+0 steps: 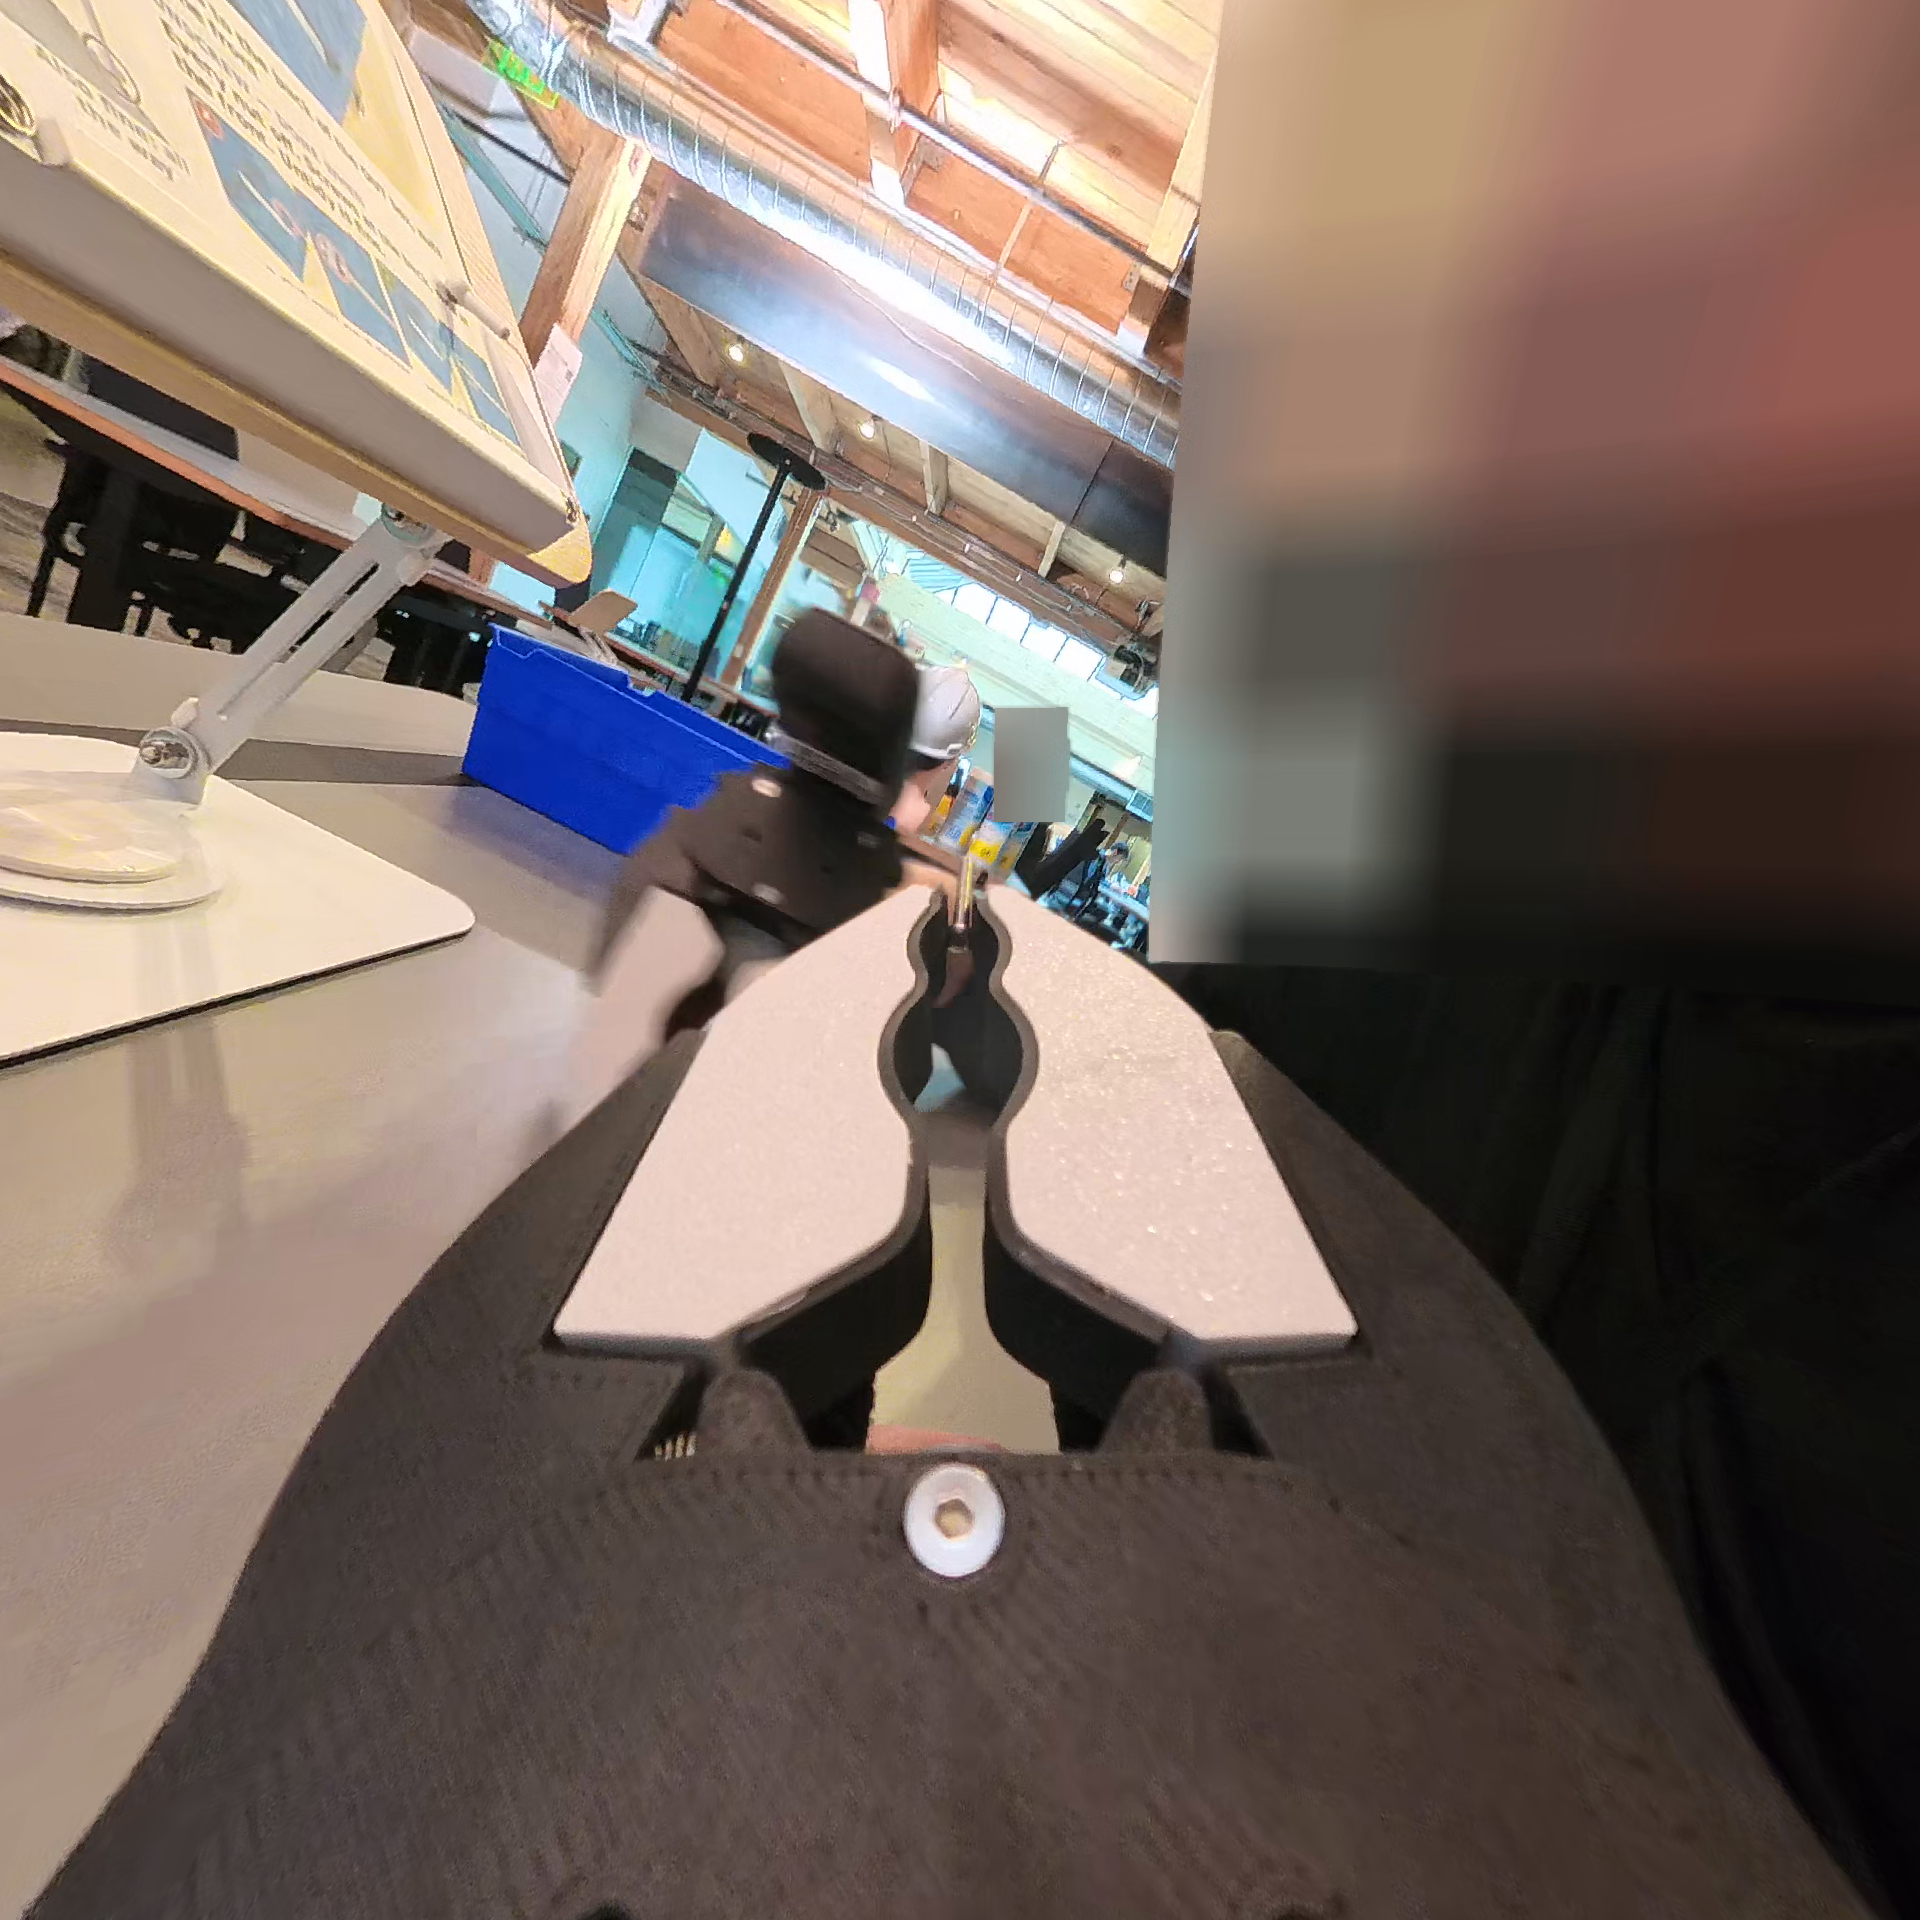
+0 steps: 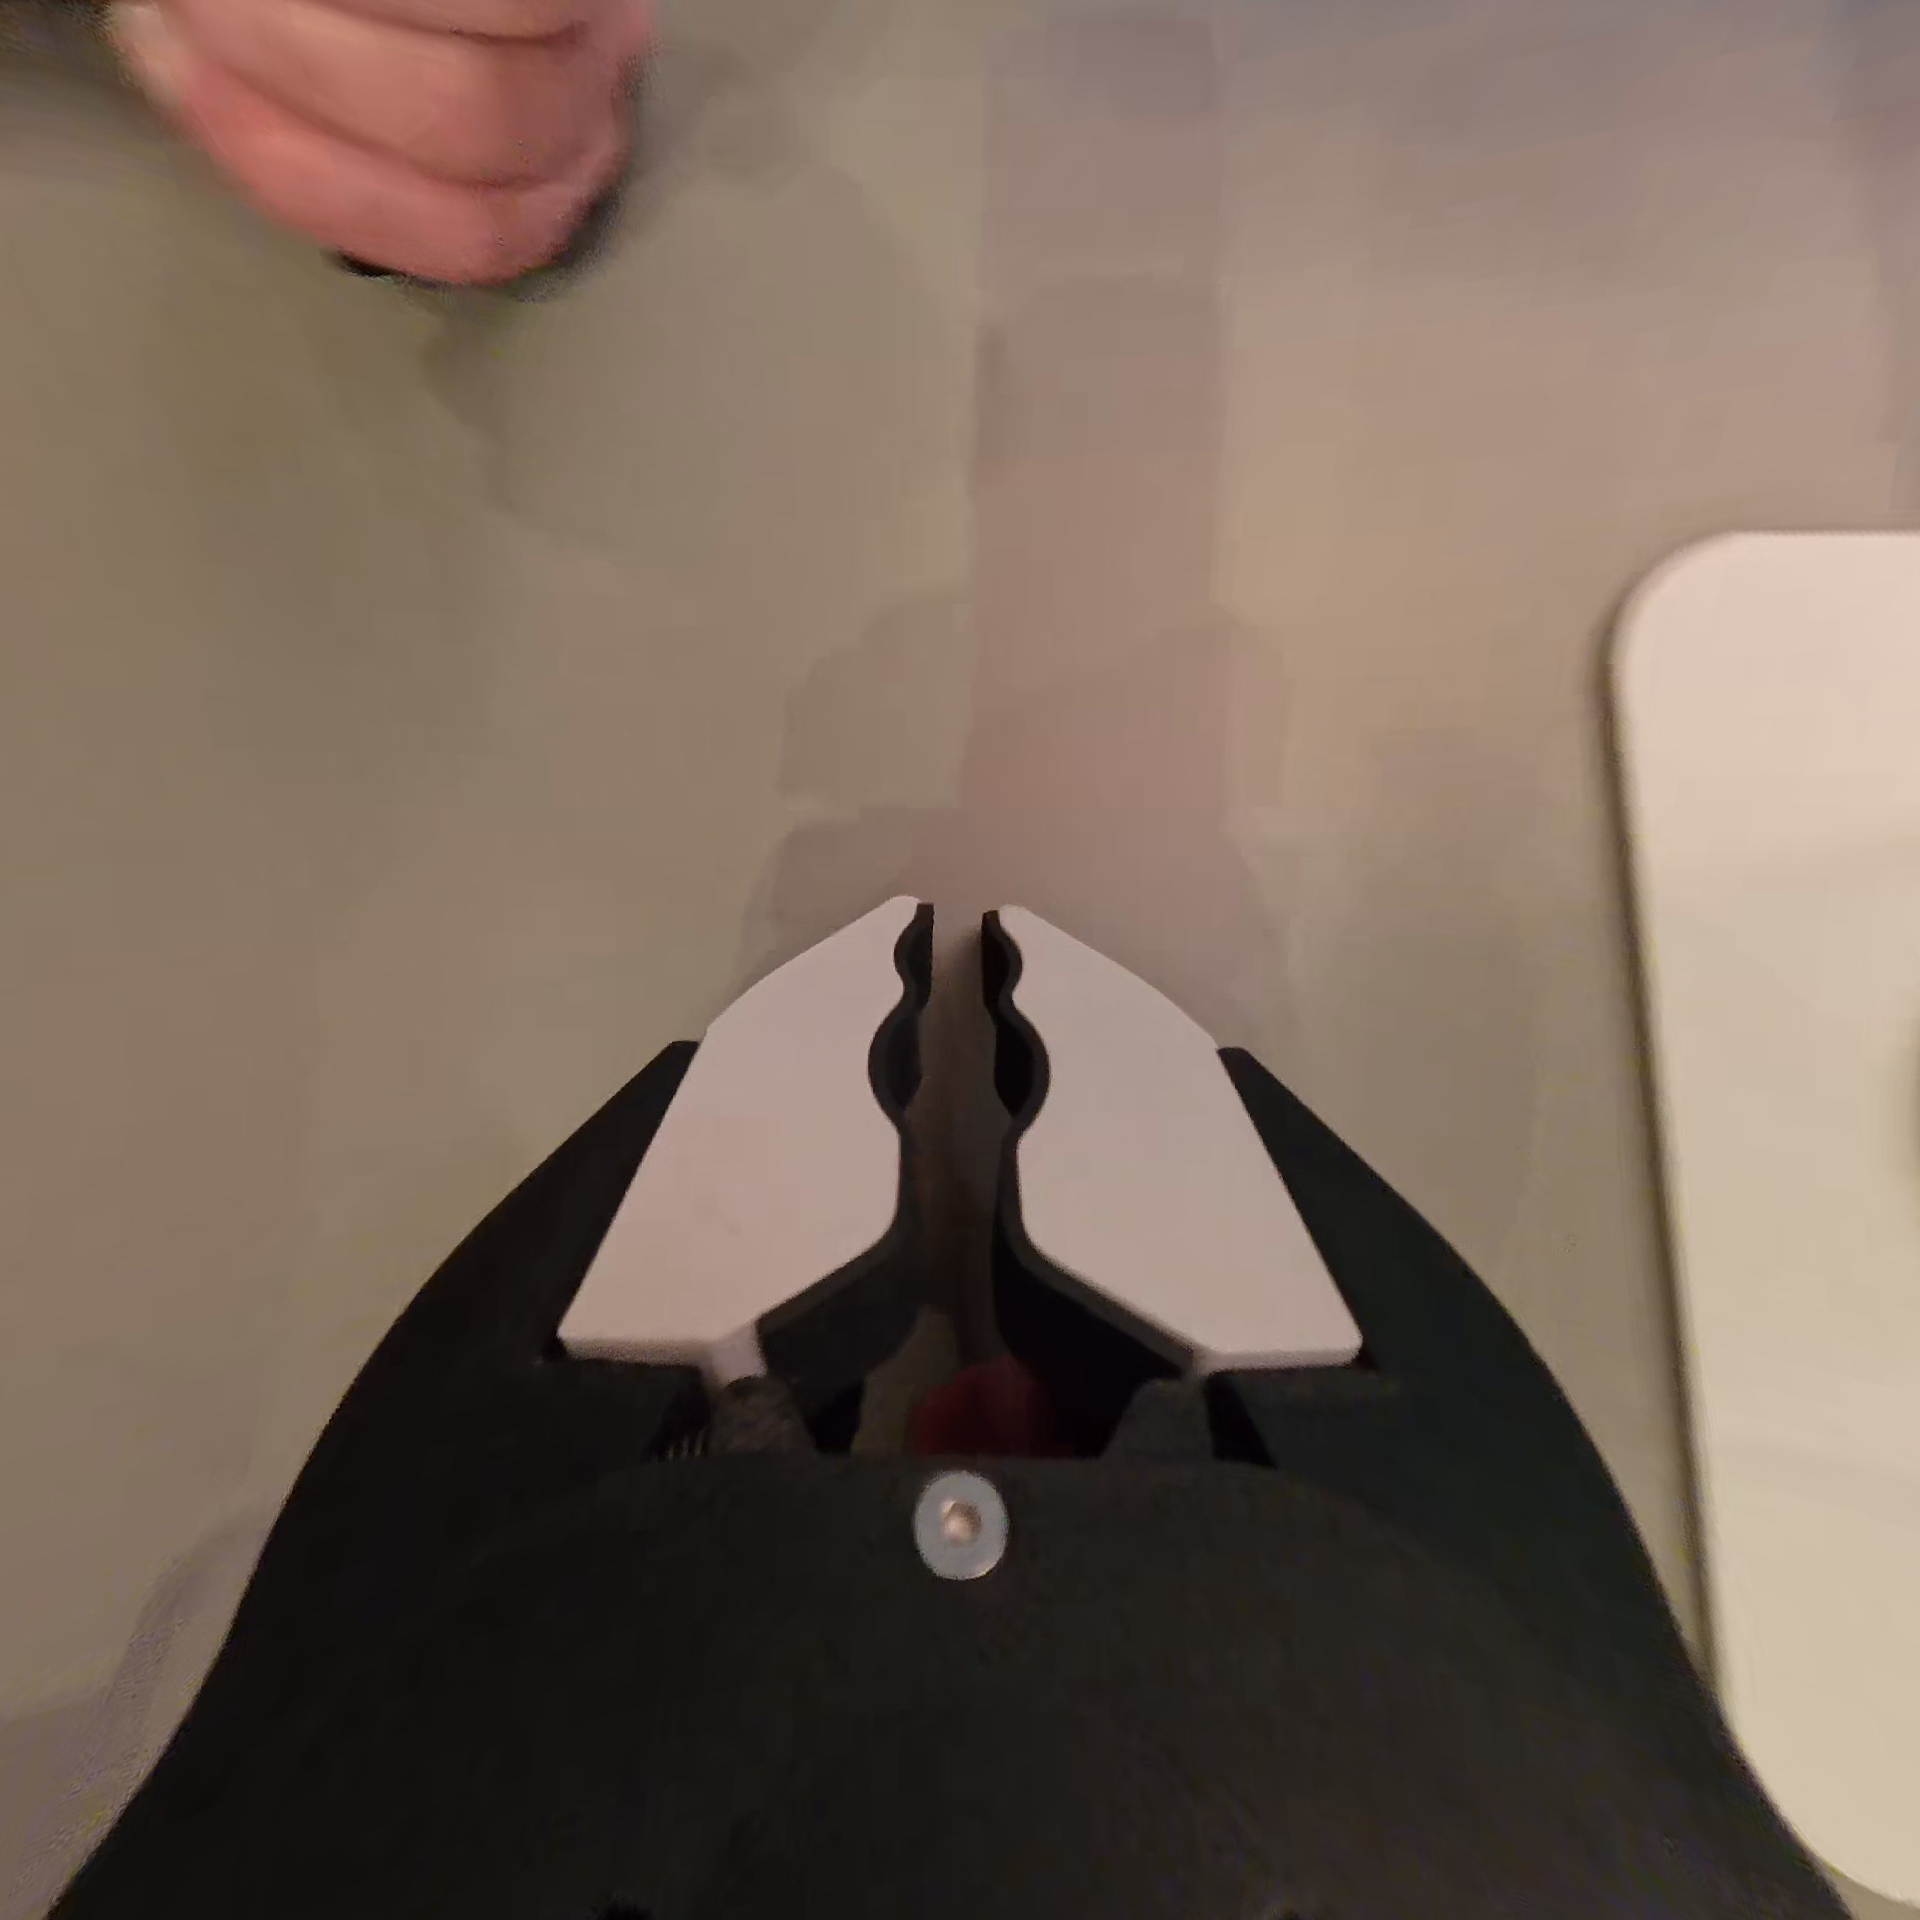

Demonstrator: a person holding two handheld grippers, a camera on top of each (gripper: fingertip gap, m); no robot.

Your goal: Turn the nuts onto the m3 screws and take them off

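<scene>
Screw (image 1: 968, 896), thin and silvery, stands pinched at the very tips of the left gripper (image 1: 961, 914), its shaft poking up past the 2 white fingers (image 1: 800, 1122), which are pressed together around it. Whether a nut sits on it is too small to tell. Beyond the screw, the other gripper (image 1: 790, 831) shows as a blurred black shape just above the grey table (image 1: 260, 1195). Farther off than that shape lies a blue bin (image 1: 582, 748). Left of the screw, a white stand base (image 1: 208, 935) rests on the table and carries a tilted board (image 1: 281, 260) on a slanted arm.

In the right wrist view, the right gripper (image 2: 956, 914) points down at the bare table (image 2: 520, 675), its fingers (image 2: 790, 1143) spread by a narrow gap with nothing between them. A blurred hand (image 2: 405, 135) shows far beyond the tips to the left, and the white base (image 2: 1787, 1039) lies off to the right.
</scene>
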